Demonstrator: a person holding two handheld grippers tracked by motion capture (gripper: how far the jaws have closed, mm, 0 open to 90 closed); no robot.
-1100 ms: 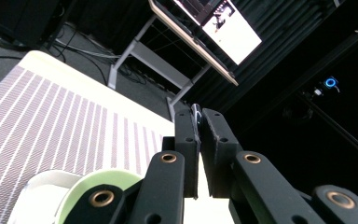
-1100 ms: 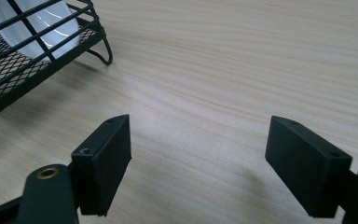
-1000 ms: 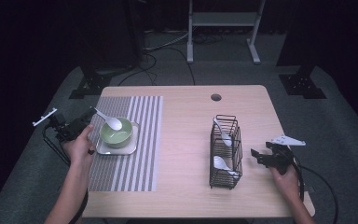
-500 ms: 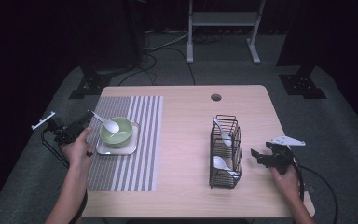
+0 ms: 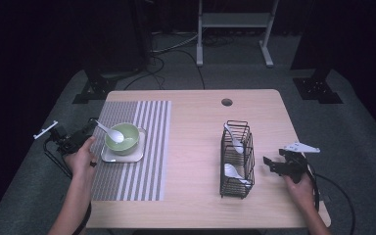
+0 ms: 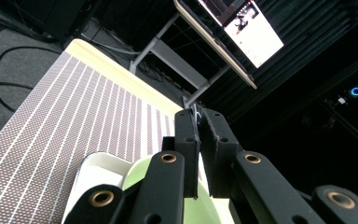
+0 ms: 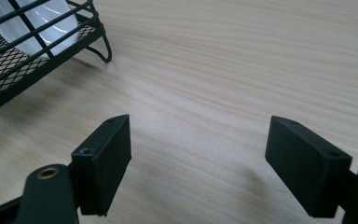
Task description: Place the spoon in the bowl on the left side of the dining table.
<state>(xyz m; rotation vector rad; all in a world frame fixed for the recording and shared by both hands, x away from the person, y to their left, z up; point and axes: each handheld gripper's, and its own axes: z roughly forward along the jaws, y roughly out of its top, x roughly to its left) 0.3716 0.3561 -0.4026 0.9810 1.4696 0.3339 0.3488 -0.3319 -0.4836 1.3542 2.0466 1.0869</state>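
A white spoon (image 5: 115, 136) rests with its scoop in a green bowl (image 5: 127, 143); the handle points up and to the left. My left gripper (image 5: 92, 128) is at the bowl's left edge, shut on the end of that handle. In the left gripper view the jaws of my left gripper (image 6: 198, 122) are pressed together on a thin white sliver, above the bowl's rim (image 6: 137, 171). The bowl stands on a white square plate (image 5: 108, 155). My right gripper (image 5: 269, 164) is low over the table, right of a black wire rack (image 5: 237, 157), and stands open with nothing between its fingers (image 7: 105, 161).
The plate sits on a striped placemat (image 5: 142, 161) at the table's left. The rack holds two more white spoons (image 5: 233, 171). A cable hole (image 5: 226, 102) lies at the table's far side. Bare wood (image 5: 196, 147) spans the middle. A metal stand (image 5: 232, 22) and cables are on the floor behind.
My left gripper and the spoon have shifted slightly left and toward the near edge, and the spoon's scoop now sits lower in the bowl. The right gripper has stayed still.
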